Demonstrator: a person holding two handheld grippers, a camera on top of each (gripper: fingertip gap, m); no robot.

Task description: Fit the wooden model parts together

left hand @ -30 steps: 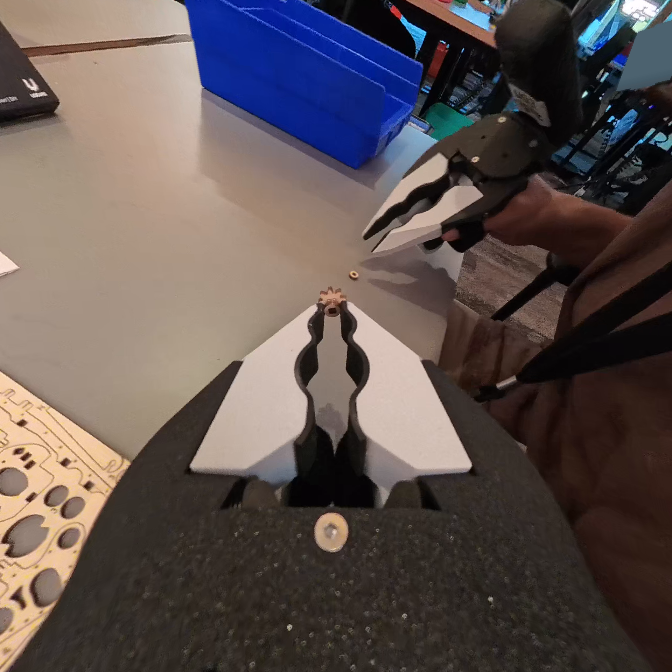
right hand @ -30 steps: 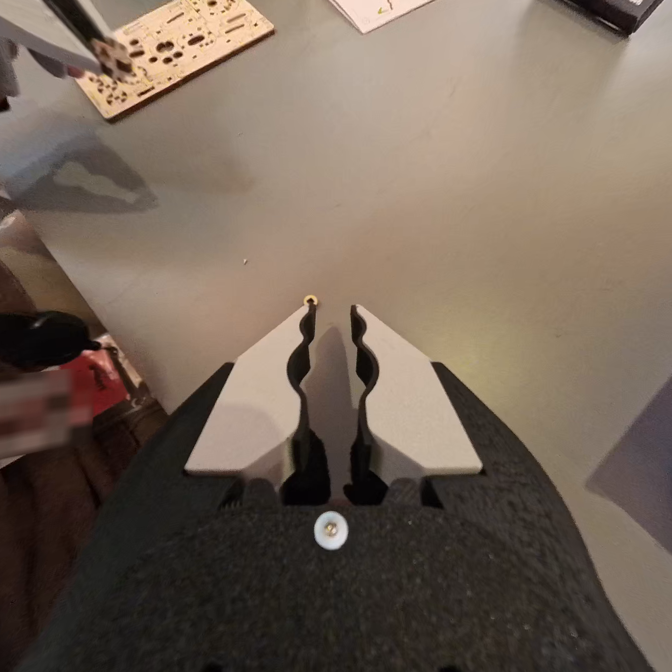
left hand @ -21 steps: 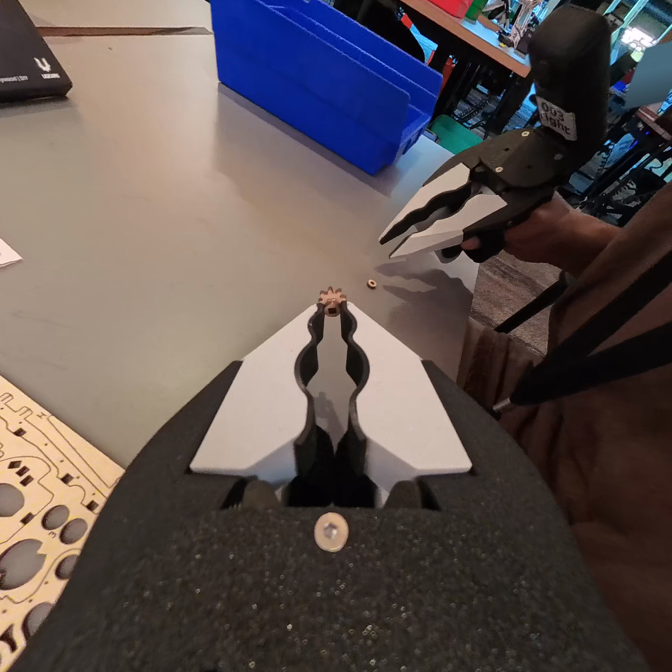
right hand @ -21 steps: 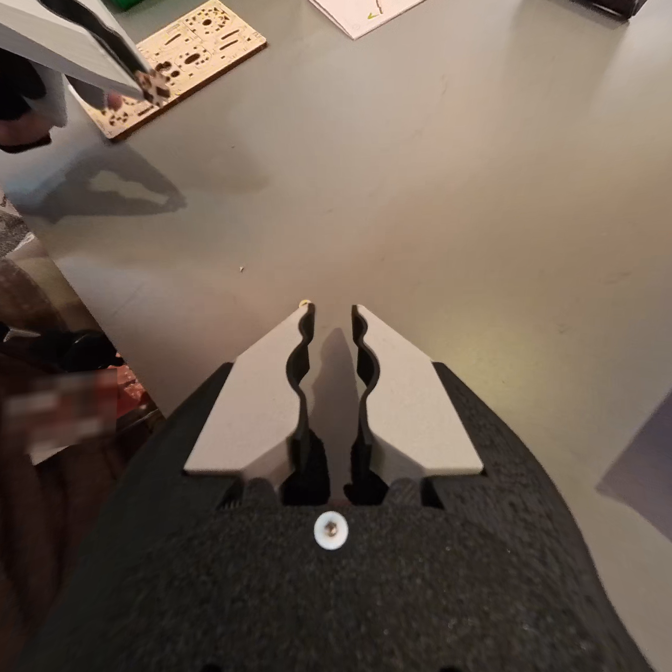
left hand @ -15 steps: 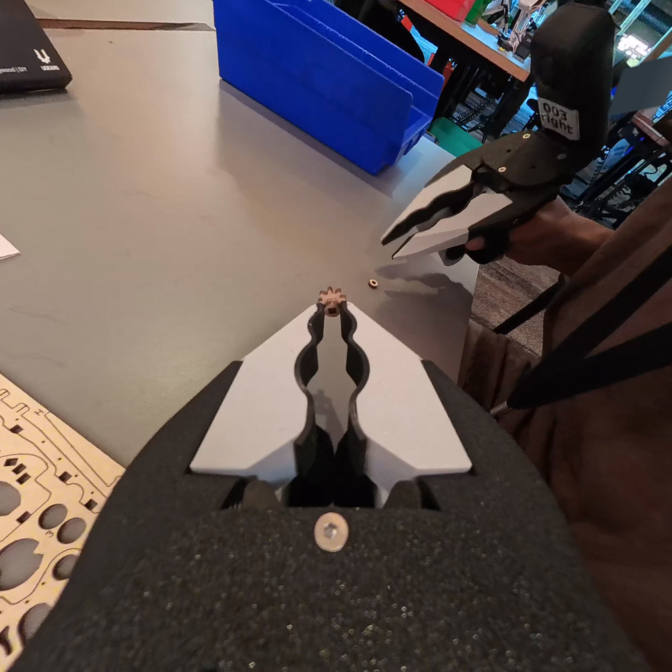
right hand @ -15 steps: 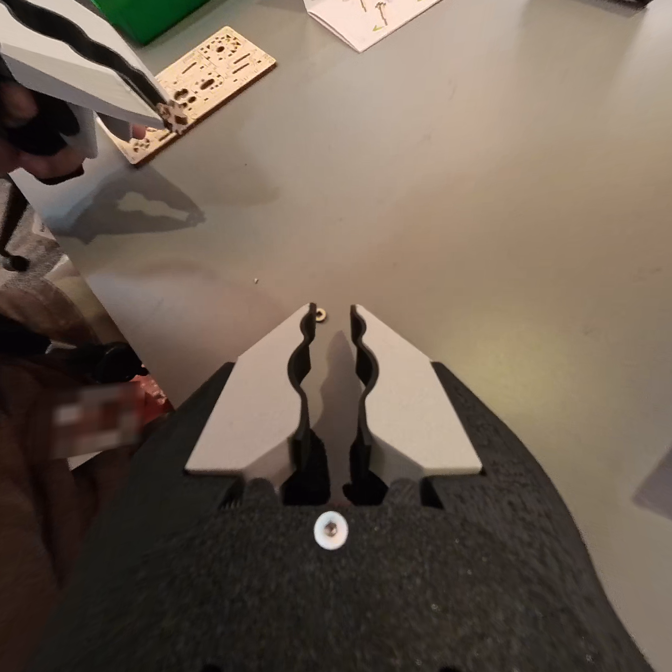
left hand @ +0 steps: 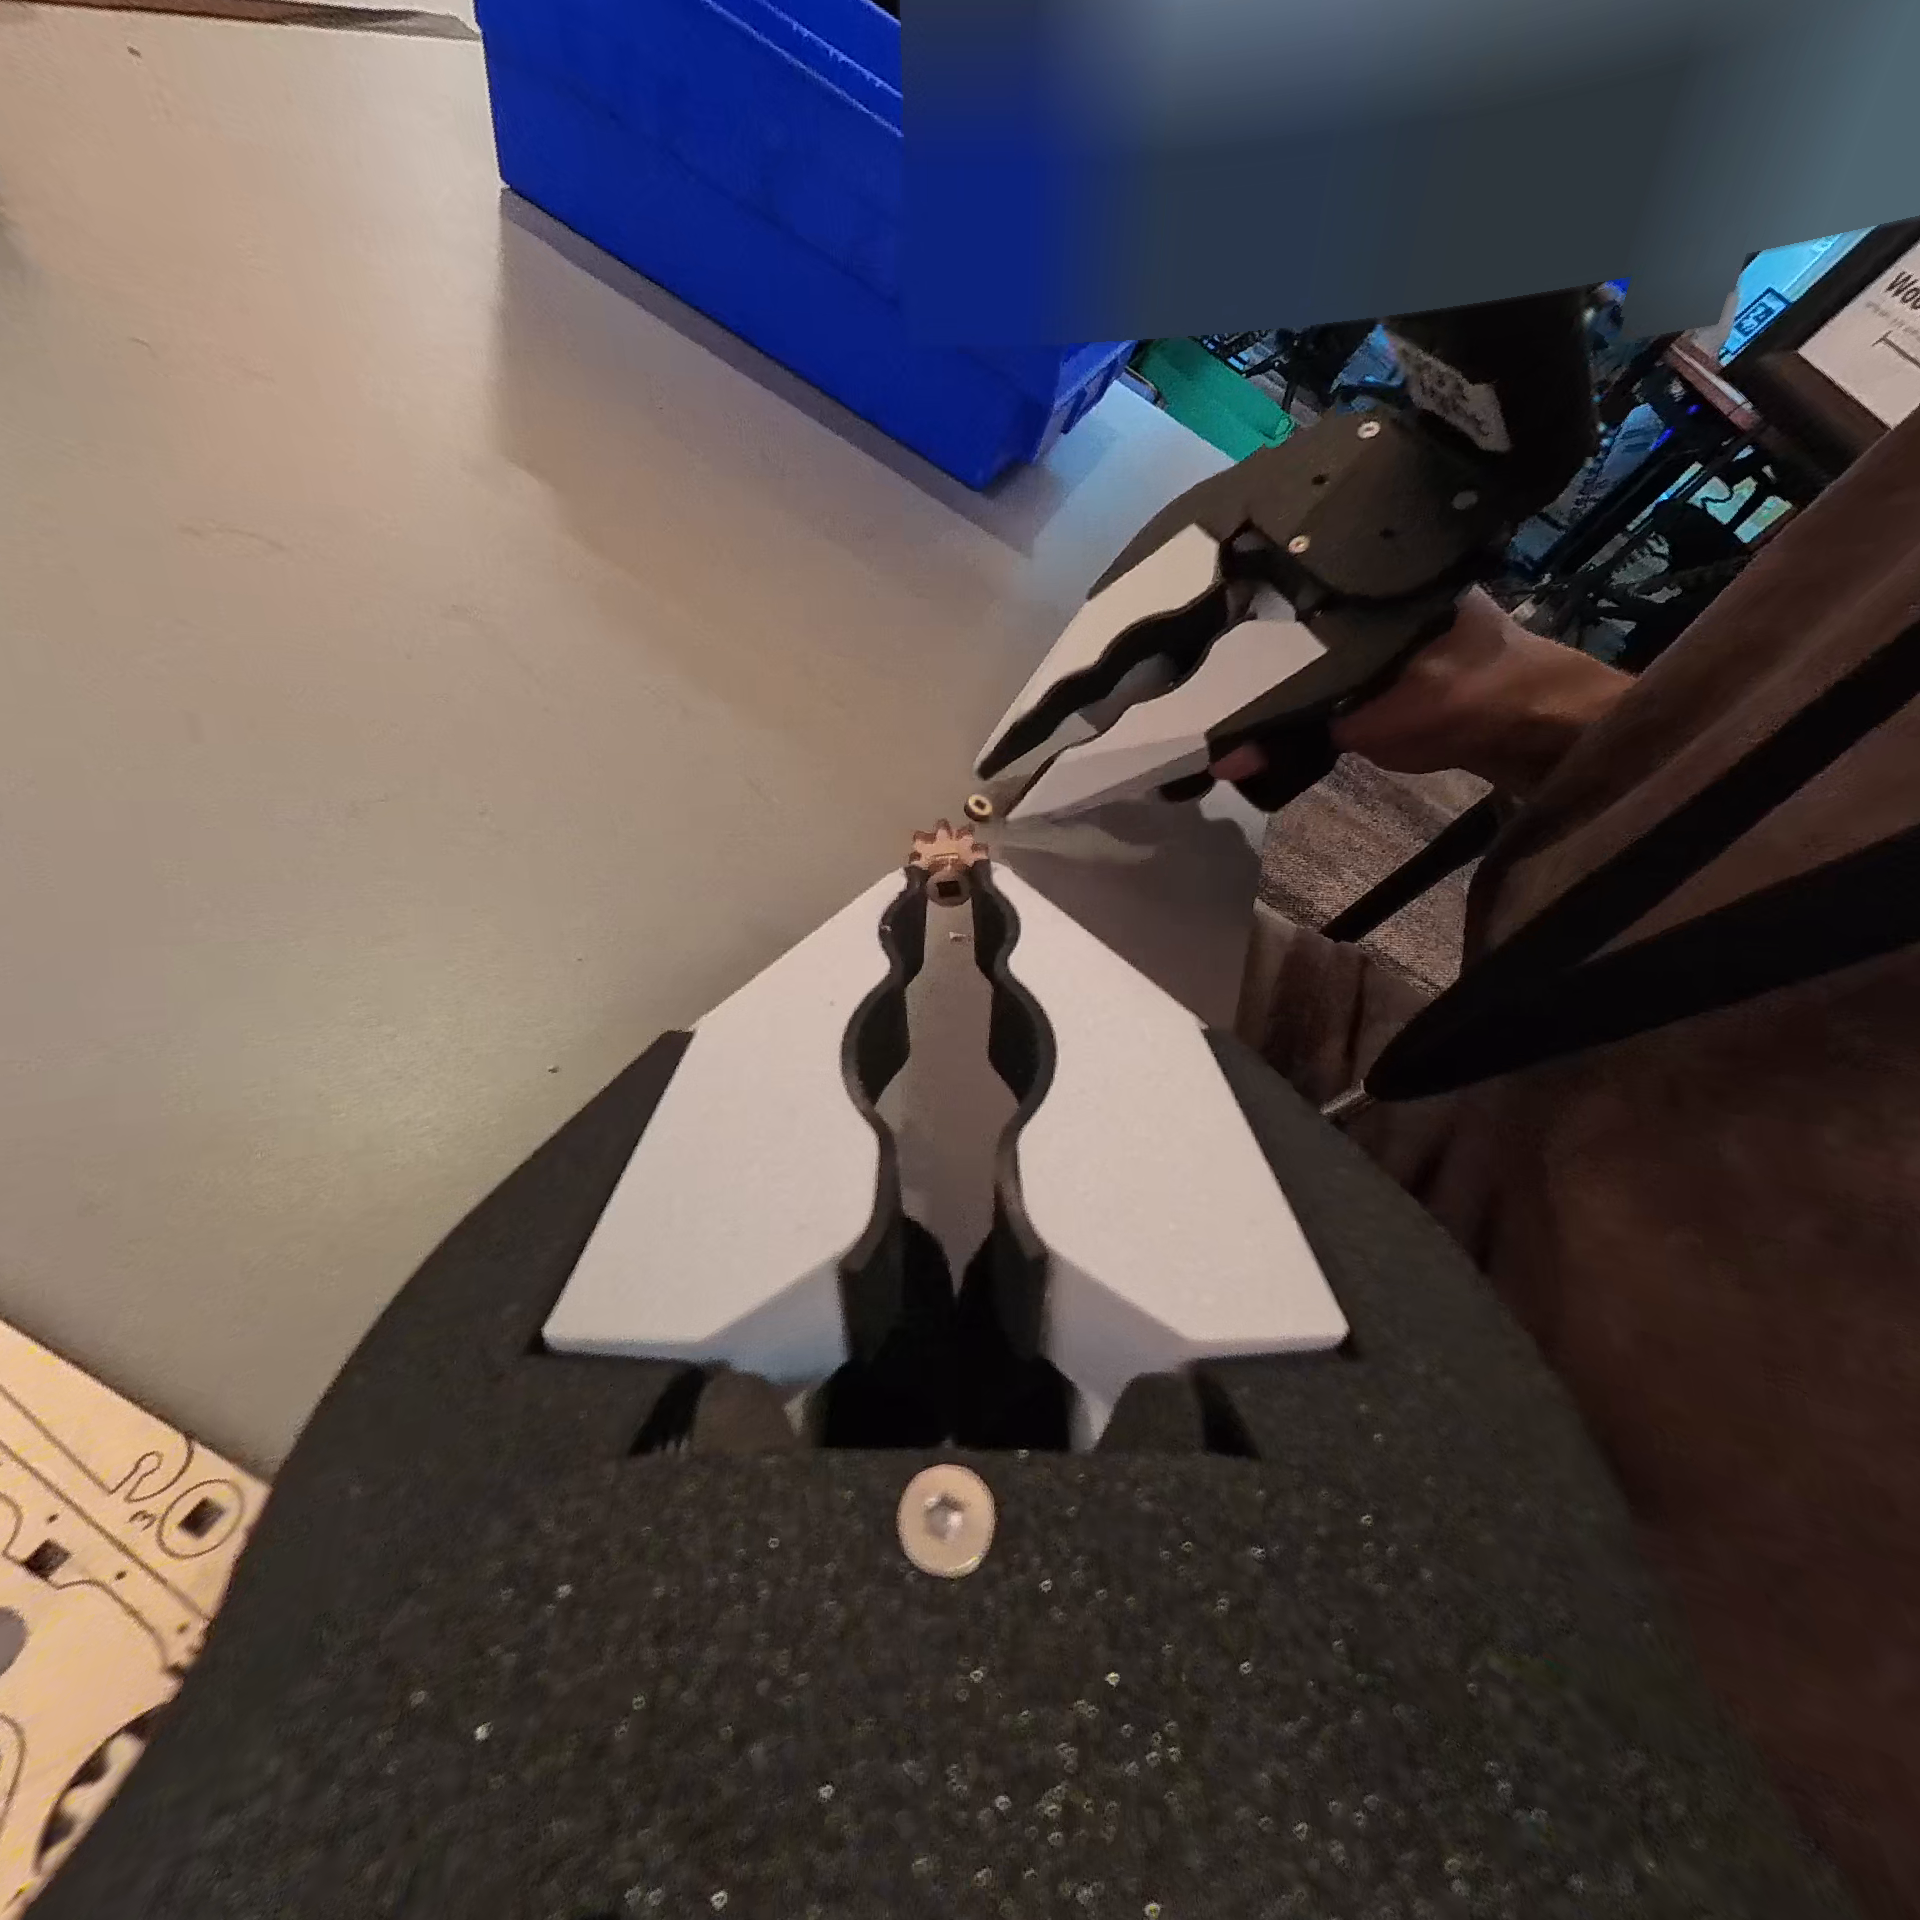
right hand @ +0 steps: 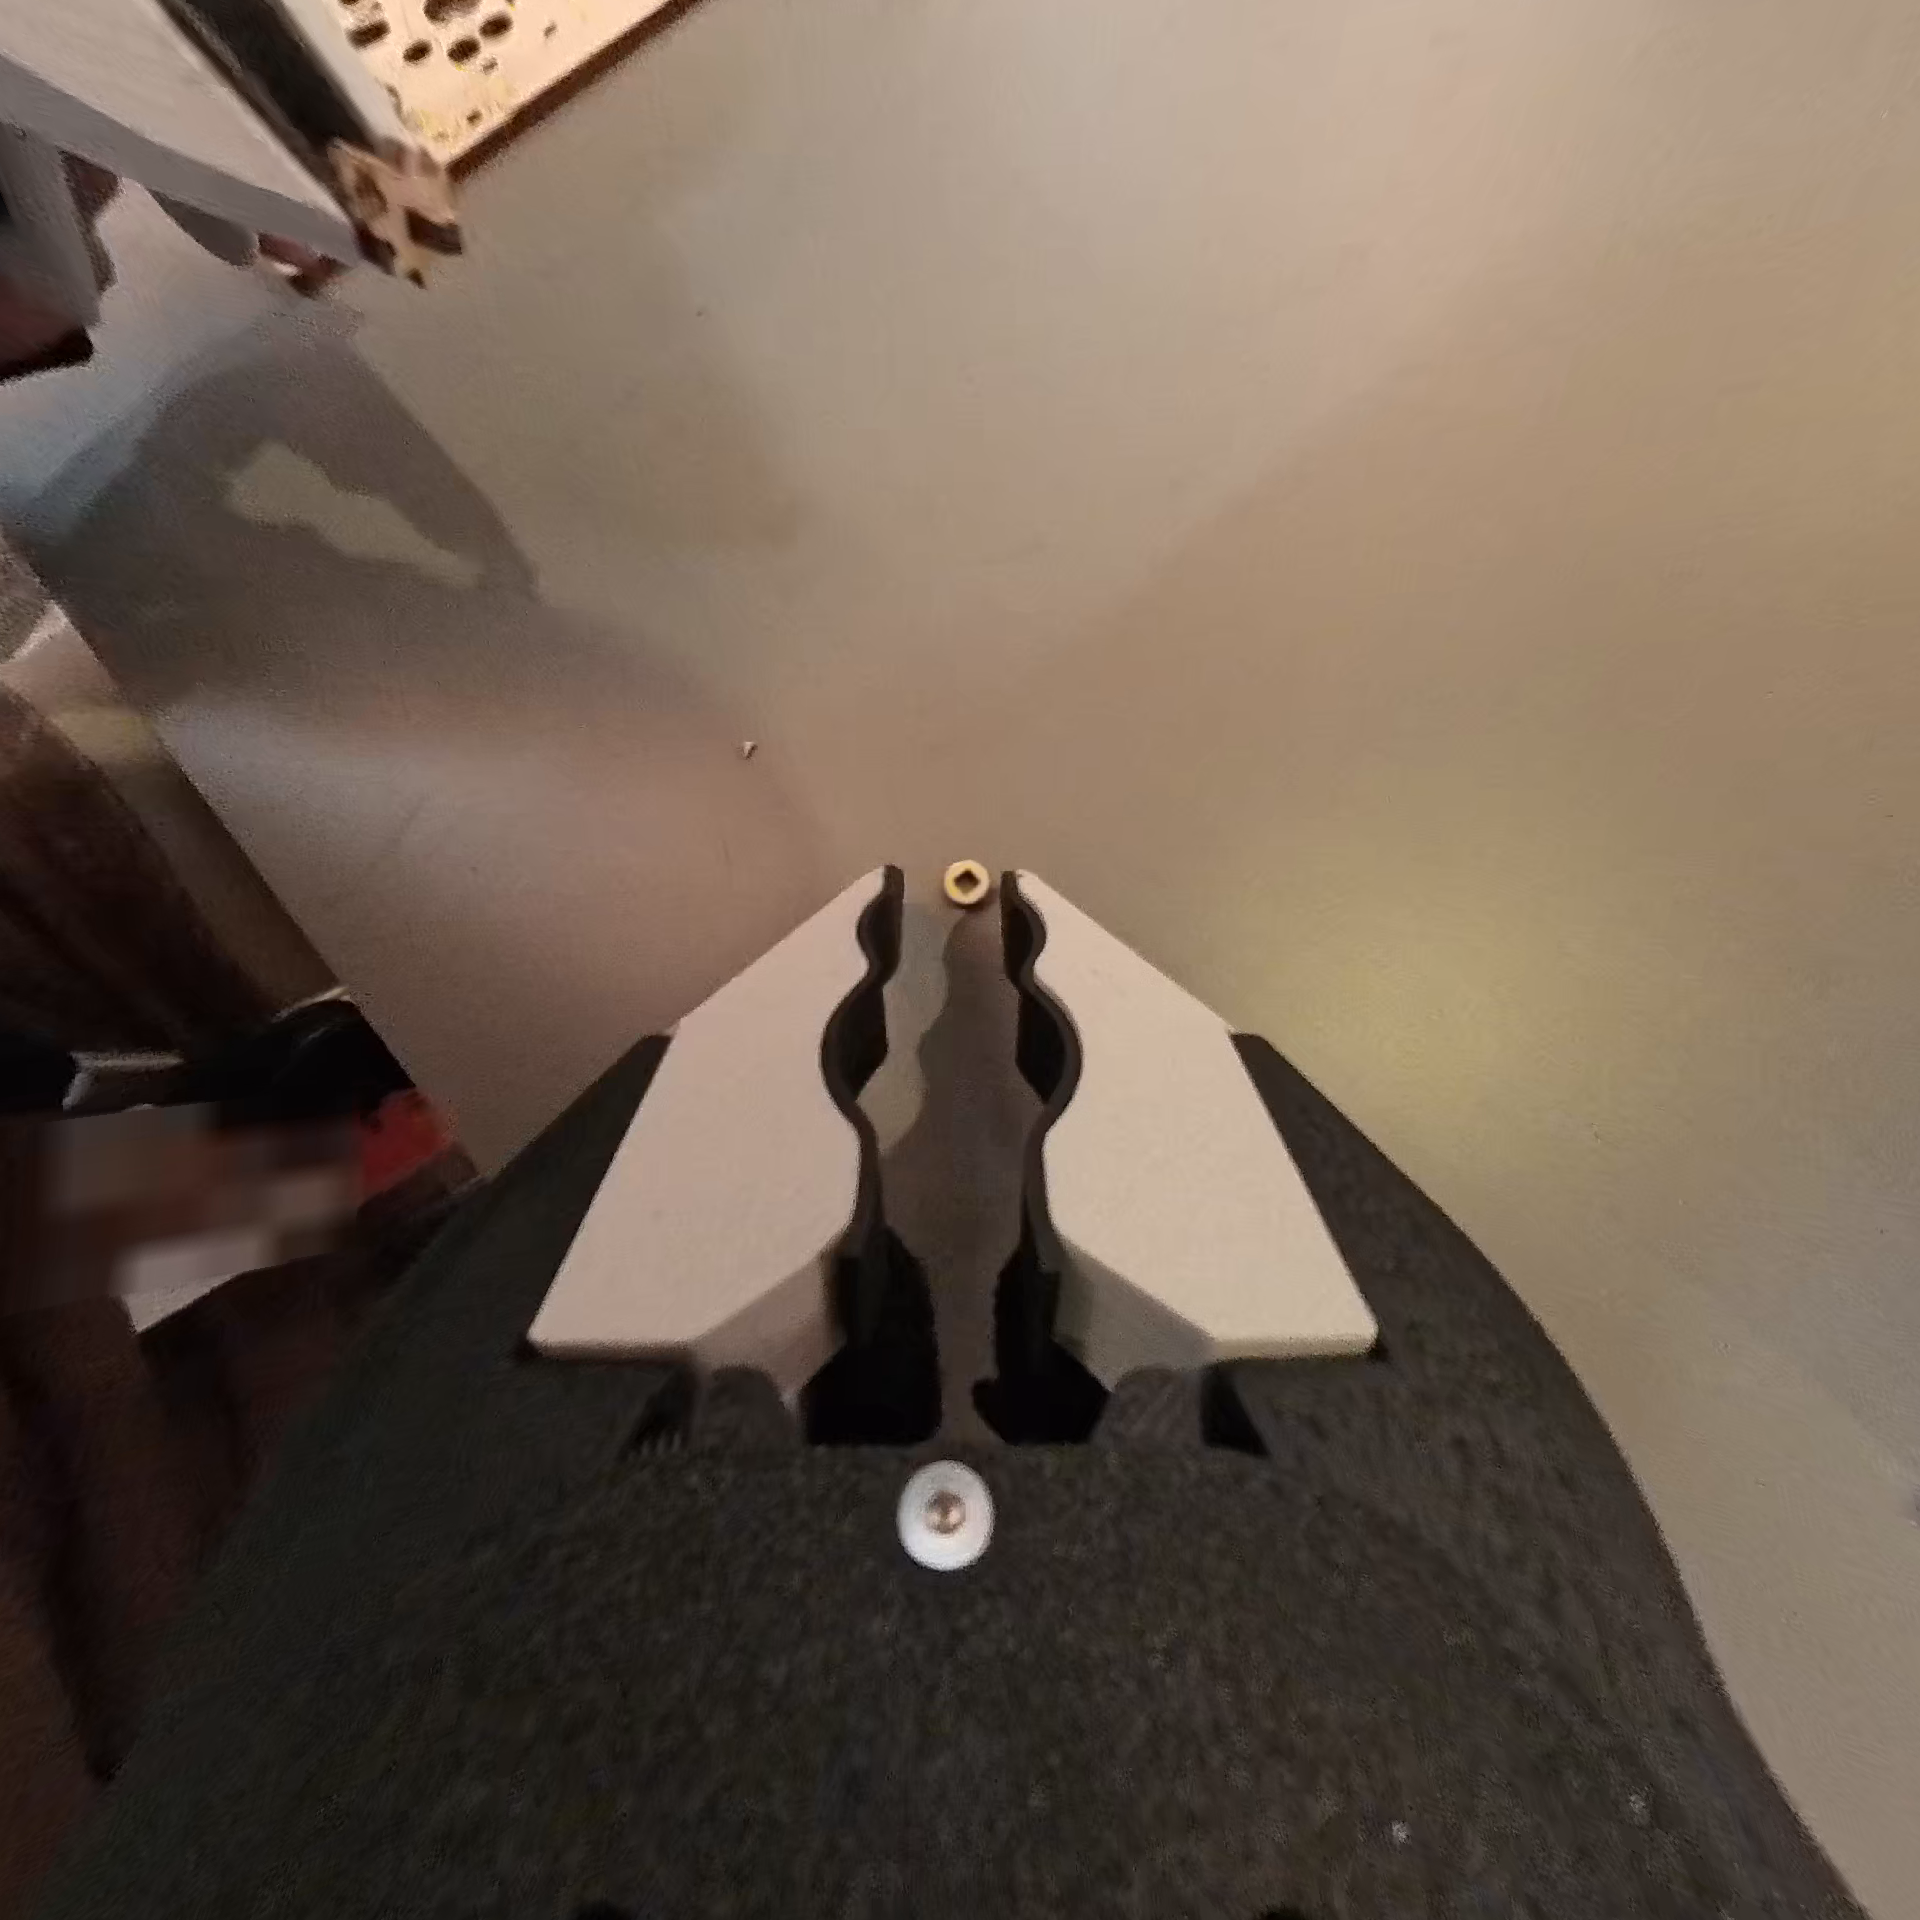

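My left gripper [left hand: 945, 878] is shut on a small wooden gear [left hand: 945, 850] with a square hole, held at its fingertips above the grey table [left hand: 416, 675]. It also shows at the top left of the right wrist view [right hand: 400, 223]. A tiny wooden ring [right hand: 966, 882] lies on the table between the tips of my right gripper [right hand: 951, 883], which is open and low over it. In the left wrist view the right gripper [left hand: 1003, 784] comes in from the right, with the ring [left hand: 978, 804] at its tips, just beyond the gear.
A blue bin [left hand: 748, 208] stands at the back of the table. A laser-cut wooden sheet [left hand: 73, 1538] lies at the lower left, and also shows in the right wrist view [right hand: 499, 62]. The table's near edge runs by the person's brown clothing [left hand: 1714, 1351]. My right fingertips sit around 12 centimeters from my left ones.
The right gripper has come down and lined its open tips around the ring. The left gripper with the gear has moved closer to the right gripper and the ring.
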